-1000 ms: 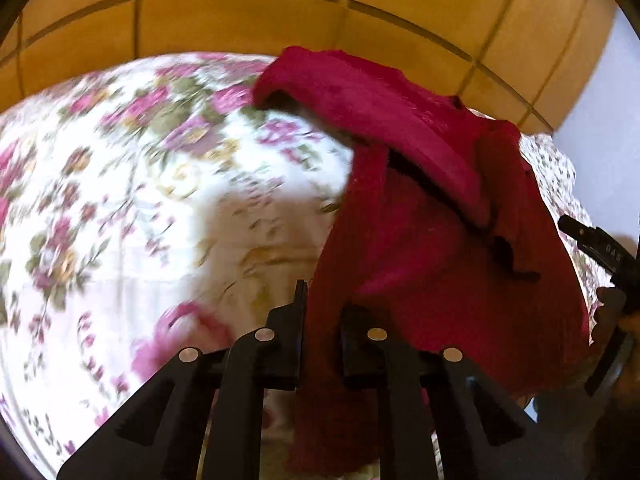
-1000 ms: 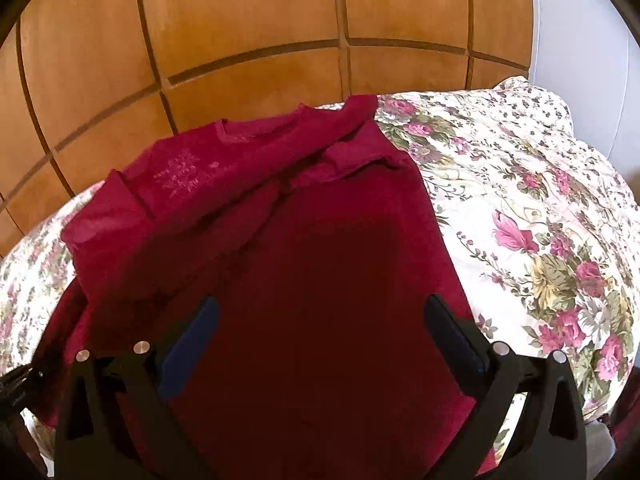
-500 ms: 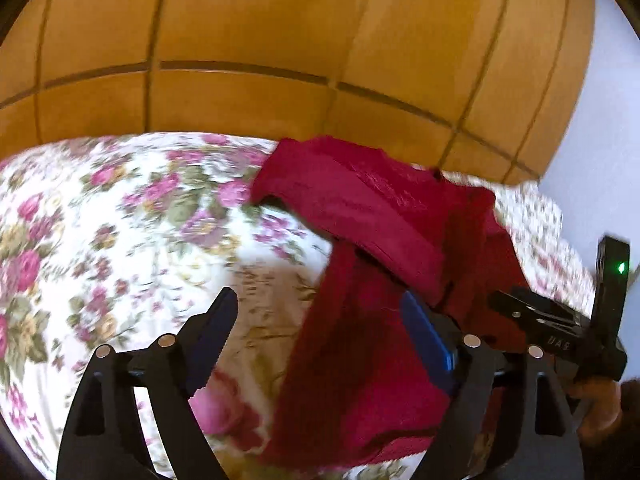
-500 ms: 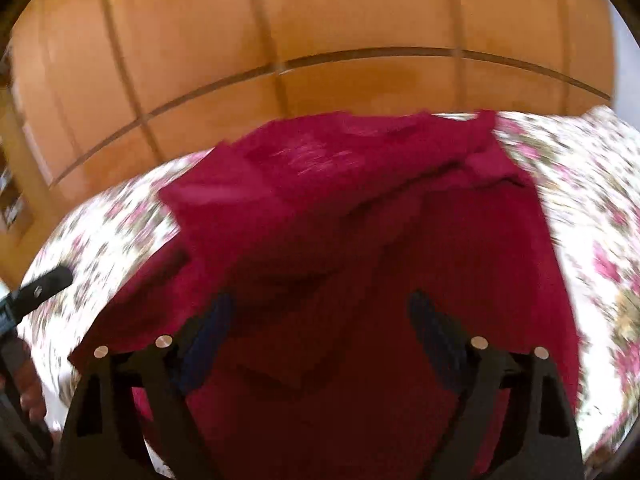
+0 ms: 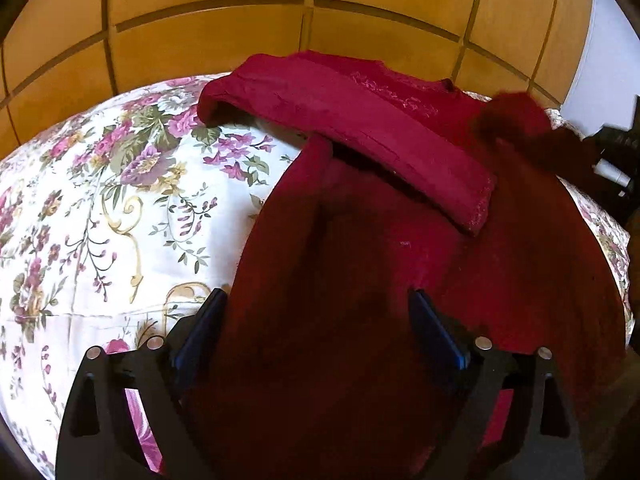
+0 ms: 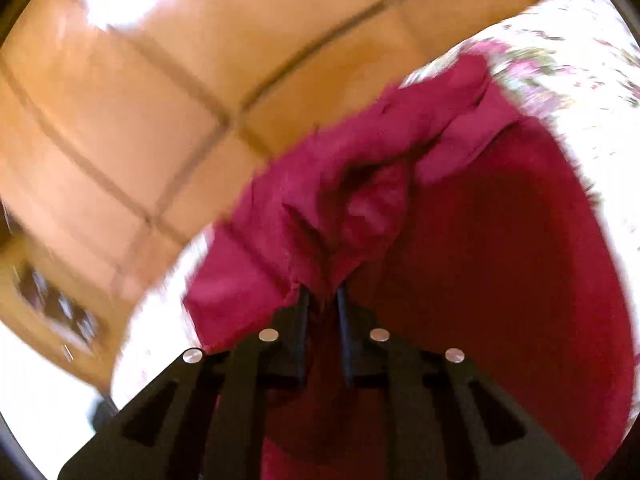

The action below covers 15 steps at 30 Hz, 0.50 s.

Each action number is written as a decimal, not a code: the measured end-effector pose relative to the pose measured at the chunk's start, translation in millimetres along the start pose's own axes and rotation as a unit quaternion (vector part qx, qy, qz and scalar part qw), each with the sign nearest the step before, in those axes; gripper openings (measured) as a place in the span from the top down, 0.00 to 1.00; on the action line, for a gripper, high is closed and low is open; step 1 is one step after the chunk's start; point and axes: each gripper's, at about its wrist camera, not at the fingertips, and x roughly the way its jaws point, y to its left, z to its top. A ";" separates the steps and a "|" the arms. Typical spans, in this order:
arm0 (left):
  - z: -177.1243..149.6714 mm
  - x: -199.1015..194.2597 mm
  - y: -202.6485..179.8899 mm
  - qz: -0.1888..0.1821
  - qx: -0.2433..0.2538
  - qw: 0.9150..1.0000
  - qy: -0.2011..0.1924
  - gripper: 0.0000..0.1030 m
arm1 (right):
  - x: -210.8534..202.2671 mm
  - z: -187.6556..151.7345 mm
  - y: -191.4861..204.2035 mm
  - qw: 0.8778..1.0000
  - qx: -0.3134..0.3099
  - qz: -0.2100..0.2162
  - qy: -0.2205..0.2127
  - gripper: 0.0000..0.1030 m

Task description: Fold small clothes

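Now the right hand-held gripper [image 6: 322, 300], just closed on a fold of the red shirt [image 5: 400, 240], should lift it slowly over the bed [image 5: 100, 220] while the left hand-held gripper [image 5: 316, 320], just opened wide, hovers empty.

The left gripper [image 5: 316, 320] had just spread its jaws wide; the right gripper [image 6: 322, 304] had just clamped them nearly together

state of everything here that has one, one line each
red shirt: partly folded on the floral bedspread, one sleeve laid across the body
left tool: jaws just opened wide, over the shirt, not gripping
right tool: jaws just closed, shut on a bunch of shirt fabric
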 end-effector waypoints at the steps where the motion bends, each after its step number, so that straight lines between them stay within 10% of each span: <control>1: 0.6 -0.2 0.2 -0.002 -0.001 1.000 0.005 0.12 | -12.0 10.3 -10.6 1.000 0.018 -0.002 -0.023 0.90; 12: 33.8 -52.4 -6.4 -0.068 -0.033 0.997 -0.028 0.12 | -97.9 93.3 -120.5 0.957 0.139 -0.164 -0.197 1.00; 14: 43.1 -54.5 -15.5 -0.070 -0.016 0.997 -0.039 0.12 | -95.3 98.1 -99.8 0.956 0.088 -0.214 -0.182 0.75; 15: 48.0 -52.9 -22.0 -0.067 -0.004 0.997 -0.045 0.12 | -97.9 96.7 -94.3 0.959 0.071 -0.214 -0.173 0.23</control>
